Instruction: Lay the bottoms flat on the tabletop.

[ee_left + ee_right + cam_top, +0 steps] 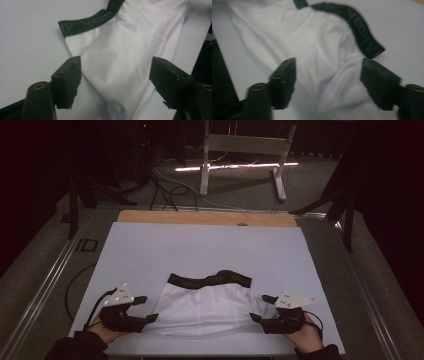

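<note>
White shorts with a black waistband lie flat near the front of the pale table mat. My left gripper stands open at the garment's left lower corner, and the white cloth lies between its two jaws in the left gripper view. At the right lower corner my right gripper is open too. The right gripper view has the cloth spread between its jaws and the waistband curving off to the upper right.
The mat covers a wooden table whose bare far edge shows at the back. Beyond it stand white table legs and cables on the floor. Metal rails run along both sides.
</note>
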Motion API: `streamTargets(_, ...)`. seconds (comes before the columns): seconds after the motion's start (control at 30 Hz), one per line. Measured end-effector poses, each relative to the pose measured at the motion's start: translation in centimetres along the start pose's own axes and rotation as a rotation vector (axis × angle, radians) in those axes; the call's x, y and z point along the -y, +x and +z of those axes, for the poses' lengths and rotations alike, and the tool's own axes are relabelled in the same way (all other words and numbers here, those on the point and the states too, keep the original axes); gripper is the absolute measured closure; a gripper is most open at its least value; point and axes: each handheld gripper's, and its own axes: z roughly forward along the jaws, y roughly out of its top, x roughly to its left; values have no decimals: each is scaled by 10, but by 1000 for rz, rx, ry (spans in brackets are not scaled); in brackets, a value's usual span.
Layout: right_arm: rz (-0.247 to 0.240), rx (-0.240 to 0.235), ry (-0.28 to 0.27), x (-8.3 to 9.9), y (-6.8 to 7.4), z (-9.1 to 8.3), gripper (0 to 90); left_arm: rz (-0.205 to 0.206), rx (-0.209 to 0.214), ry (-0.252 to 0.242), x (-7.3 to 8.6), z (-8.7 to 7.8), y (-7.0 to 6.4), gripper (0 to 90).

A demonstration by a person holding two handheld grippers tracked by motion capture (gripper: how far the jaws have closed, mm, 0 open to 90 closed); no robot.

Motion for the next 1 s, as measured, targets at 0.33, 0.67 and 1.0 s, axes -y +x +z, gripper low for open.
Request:
streamTargets(0.33,18,18,-55,-25,-20,10,121,16,25,21,-27,21,13,130)
streamTargets(0.67,36,97,-102,-50,-46,18,108,-8,-20,3,-46,31,36,117)
streamTargets(1.0,146,87,-10,-60,-68,47,157,-81,-30,21,-54,59,60,134)
